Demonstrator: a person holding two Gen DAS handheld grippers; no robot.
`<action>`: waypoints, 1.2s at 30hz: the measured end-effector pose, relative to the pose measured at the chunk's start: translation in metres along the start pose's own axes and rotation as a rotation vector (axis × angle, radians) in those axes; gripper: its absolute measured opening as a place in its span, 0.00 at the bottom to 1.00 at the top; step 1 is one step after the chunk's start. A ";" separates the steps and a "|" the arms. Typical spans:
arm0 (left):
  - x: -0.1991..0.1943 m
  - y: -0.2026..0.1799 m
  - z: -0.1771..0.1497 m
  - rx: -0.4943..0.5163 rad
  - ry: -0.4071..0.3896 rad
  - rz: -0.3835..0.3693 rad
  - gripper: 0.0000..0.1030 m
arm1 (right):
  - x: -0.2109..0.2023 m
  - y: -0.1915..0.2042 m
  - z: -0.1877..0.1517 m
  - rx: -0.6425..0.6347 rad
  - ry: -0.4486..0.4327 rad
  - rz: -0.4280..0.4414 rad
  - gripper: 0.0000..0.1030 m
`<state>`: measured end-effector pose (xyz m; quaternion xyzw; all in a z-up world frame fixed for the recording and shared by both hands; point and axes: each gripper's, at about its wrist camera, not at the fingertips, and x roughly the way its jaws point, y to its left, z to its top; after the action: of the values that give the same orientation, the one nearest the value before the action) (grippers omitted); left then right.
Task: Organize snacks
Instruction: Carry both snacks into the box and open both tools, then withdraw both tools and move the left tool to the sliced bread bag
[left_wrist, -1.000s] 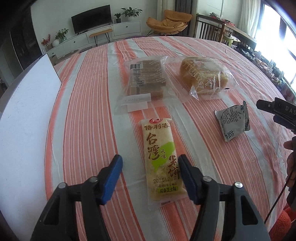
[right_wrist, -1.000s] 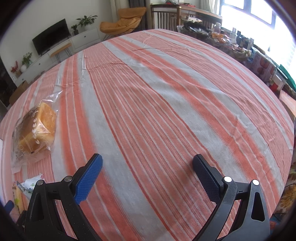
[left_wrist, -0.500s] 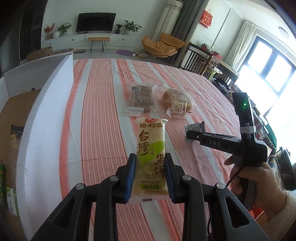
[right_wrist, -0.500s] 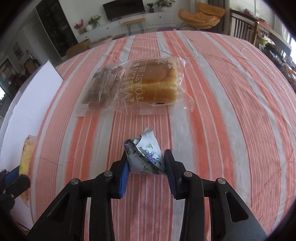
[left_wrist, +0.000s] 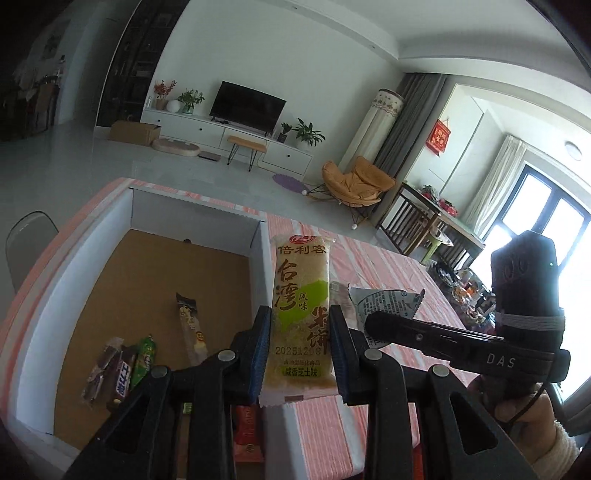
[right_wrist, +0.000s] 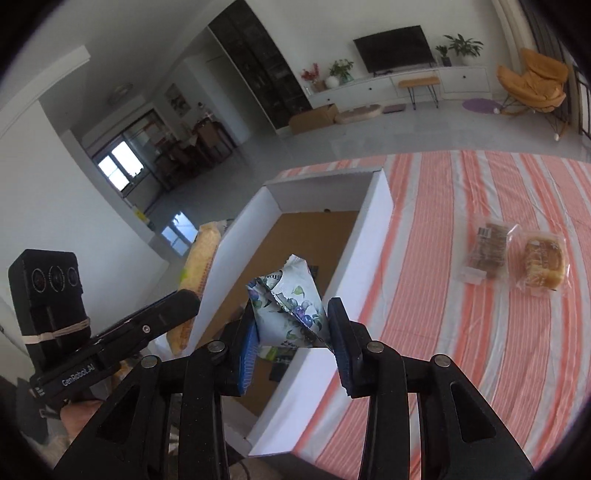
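My left gripper (left_wrist: 300, 350) is shut on a long yellow rice cracker pack (left_wrist: 301, 310) and holds it in the air beside the right wall of a white cardboard box (left_wrist: 74, 295). My right gripper (right_wrist: 291, 345) is shut on a small white pouch with blueberry print (right_wrist: 291, 306), held over the box's right wall (right_wrist: 354, 266). The right gripper and its pouch (left_wrist: 384, 302) show in the left wrist view. The cracker pack (right_wrist: 195, 280) shows at the left of the right wrist view.
Several small snack packs (left_wrist: 125, 365) lie on the box's brown floor. Two clear-wrapped bread packs, a dark one (right_wrist: 487, 247) and a golden one (right_wrist: 543, 262), lie on the striped tablecloth (right_wrist: 443, 332) to the right of the box.
Both grippers closed on their snacks on the table, lifted them and carried them left to the box. The box interior has come into view.
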<state>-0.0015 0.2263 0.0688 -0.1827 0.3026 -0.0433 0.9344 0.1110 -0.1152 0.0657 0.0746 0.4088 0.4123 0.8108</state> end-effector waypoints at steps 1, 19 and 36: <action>0.001 0.013 -0.001 0.010 0.014 0.099 0.33 | 0.014 0.015 0.000 -0.014 0.019 0.020 0.41; 0.104 -0.110 -0.087 0.170 0.275 -0.066 0.97 | -0.019 -0.223 -0.130 0.265 -0.035 -0.815 0.77; 0.324 -0.181 -0.140 0.335 0.350 0.156 0.97 | -0.047 -0.257 -0.151 0.500 -0.072 -0.985 0.84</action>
<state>0.1866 -0.0480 -0.1477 0.0089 0.4614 -0.0514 0.8856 0.1421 -0.3488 -0.1222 0.0791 0.4527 -0.1283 0.8788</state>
